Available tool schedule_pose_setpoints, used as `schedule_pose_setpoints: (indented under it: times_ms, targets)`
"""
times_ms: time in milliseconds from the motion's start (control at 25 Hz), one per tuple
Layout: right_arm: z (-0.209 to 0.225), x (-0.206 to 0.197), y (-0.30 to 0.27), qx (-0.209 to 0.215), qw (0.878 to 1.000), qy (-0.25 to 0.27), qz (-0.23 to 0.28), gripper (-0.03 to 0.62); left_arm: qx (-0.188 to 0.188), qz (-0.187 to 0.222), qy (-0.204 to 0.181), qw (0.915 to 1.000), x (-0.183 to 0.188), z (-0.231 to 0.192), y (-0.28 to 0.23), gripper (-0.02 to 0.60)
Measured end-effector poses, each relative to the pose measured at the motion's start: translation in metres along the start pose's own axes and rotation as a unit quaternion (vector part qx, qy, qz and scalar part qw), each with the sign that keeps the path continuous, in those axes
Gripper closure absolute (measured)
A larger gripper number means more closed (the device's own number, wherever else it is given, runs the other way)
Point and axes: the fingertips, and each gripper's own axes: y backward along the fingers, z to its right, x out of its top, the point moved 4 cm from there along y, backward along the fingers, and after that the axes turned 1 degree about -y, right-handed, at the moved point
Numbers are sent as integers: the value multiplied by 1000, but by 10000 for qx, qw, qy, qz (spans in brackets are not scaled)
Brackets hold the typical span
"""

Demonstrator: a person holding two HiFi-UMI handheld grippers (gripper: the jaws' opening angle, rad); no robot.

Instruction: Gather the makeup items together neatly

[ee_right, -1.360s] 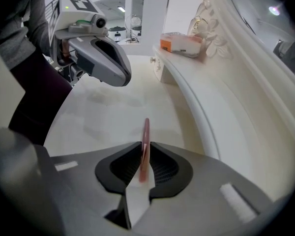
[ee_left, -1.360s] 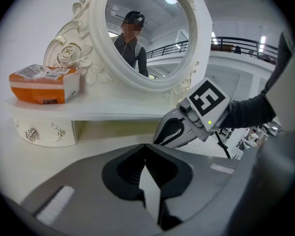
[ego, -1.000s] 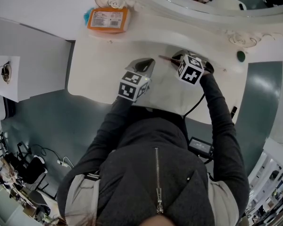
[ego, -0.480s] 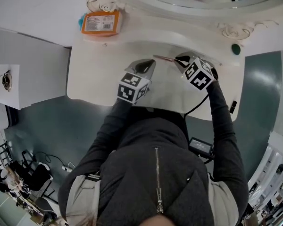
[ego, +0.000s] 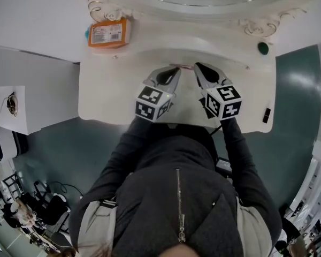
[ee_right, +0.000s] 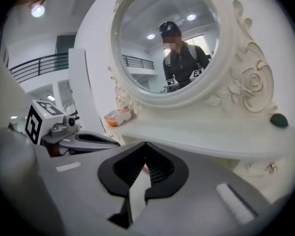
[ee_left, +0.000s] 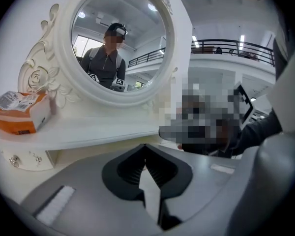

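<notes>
Two handheld grippers meet almost nose to nose over a white vanity table (ego: 104, 90), seen from above the person working them. The right gripper (ego: 198, 67), whose jaws have just been closing, is clamped on a thin reddish makeup stick (ego: 182, 66). The stick juts sideways from its tips, in front of the raised shelf (ego: 166, 39). Its far end reaches just beside the tips of the left gripper (ego: 175, 70), though contact between the two cannot be made out. In the right gripper view, the black ribbed pads meet at the tips and a sliver of pink shows in the slot behind them. The left gripper's jaws are drawn together as well, tips touching, with only pale tabletop visible through the slot between its pads. An orange packet (ego: 109, 33) lies at the left end of the shelf, beside the scrolled foot of an ornate white oval mirror (ee_left: 54, 77). A small dark green object (ego: 263, 48) sits at the shelf's right end. Both are well apart from the stick at the centre. The glass reflects the person standing before the table with both grippers raised. Each gripper carries a marker cube (ego: 152, 103) at its rear, and the sleeves of a dark zipped jacket (ego: 176, 197) run down to them.
</notes>
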Motion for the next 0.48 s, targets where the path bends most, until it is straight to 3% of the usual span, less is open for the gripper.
schedule_pose_setpoints:
  times_ms: [200, 480]
  targets:
    - [-13, -17, 5, -462, 9940, -760, 634, 591, -106, 307, 52, 9995, 7, 4, 5, 571]
    - [-34, -25, 7, -1041, 9887, -561, 924, 591, -275, 401, -24, 9988, 5, 5, 15, 572]
